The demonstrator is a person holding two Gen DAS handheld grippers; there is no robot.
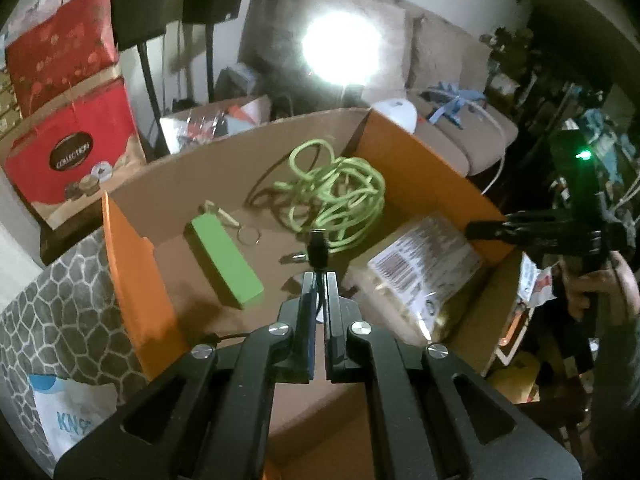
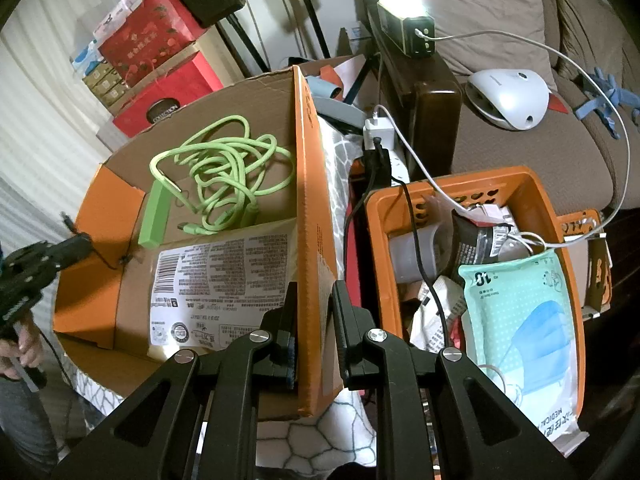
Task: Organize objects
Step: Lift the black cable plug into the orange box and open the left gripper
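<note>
My left gripper [image 1: 319, 280] is shut on a black cable plug [image 1: 318, 248] and holds it over the open cardboard box [image 1: 132, 264]. In the box lie a green power bank [image 1: 224, 260], a tangled green cable [image 1: 340, 196], a key ring [image 1: 249, 235] and a printed food packet [image 1: 424, 268]. My right gripper [image 2: 314, 300] straddles the box's orange right wall [image 2: 310, 216], jaws apart and not closed on it. The left gripper also shows in the right wrist view [image 2: 68, 240], at the box's left edge.
An orange plastic basket [image 2: 536, 196] right of the box holds a mask pack [image 2: 528, 320], cables and jars. A sofa with a white device [image 2: 508, 96] stands behind. Red gift boxes [image 1: 68, 120] are stacked at the left. A bright lamp [image 1: 340, 46] glares.
</note>
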